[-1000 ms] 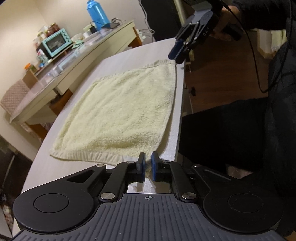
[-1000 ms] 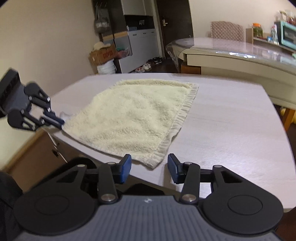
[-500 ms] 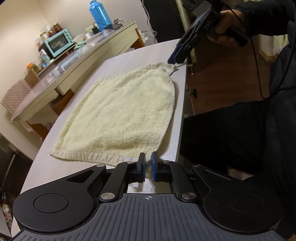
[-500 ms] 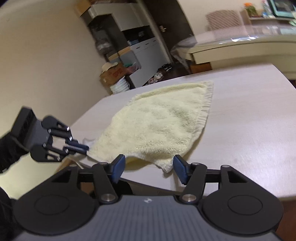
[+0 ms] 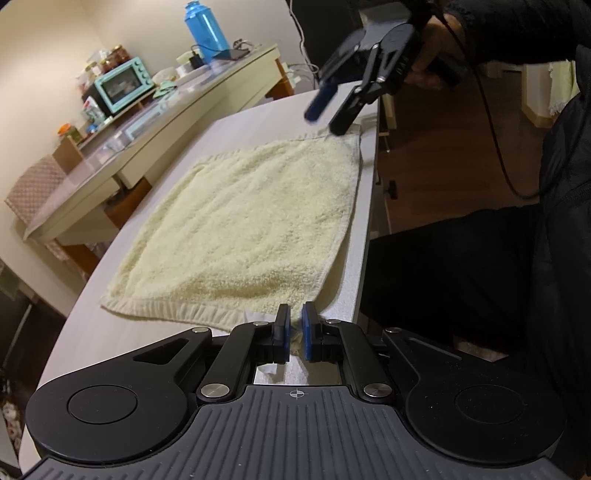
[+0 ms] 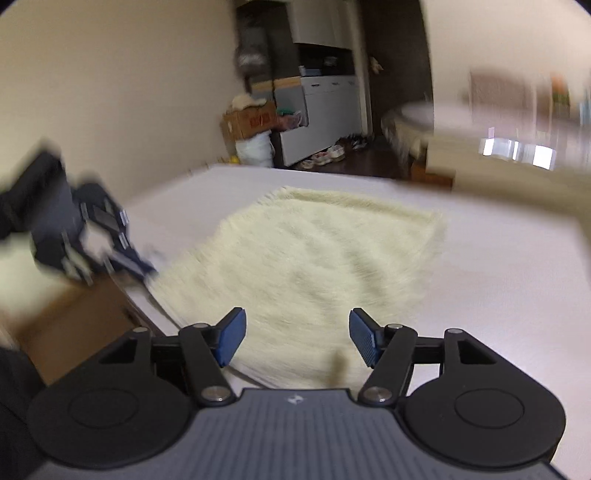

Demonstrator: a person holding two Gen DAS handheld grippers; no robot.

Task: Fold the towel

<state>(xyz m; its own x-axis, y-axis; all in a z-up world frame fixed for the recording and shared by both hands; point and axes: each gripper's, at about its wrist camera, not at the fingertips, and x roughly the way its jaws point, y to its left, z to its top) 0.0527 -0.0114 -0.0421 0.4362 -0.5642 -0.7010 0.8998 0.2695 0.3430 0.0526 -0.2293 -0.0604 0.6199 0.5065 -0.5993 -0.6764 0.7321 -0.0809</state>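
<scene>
Beyond, a side counter [image 5: 192,103] with a teal toaster oven [image 5: 123,85] and blue flask [image 5: 205,31]. Cream towel [image 5: 251,221] flat on the pale desk [image 5: 74,332] by its near edge. Left claw [image 5: 294,332] clamped on one towel corner; right claw [image 5: 328,107] spread wide, tilted down over the far corner.

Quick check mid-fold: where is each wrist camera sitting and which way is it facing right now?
Left wrist: on the left gripper, shut on the towel corner, facing the open right gripper; dark sleeve shows.
Right wrist: on the right gripper, above the towel's near edge, facing the left gripper; blurred.
Shared: towel, table, each other's gripper.
</scene>
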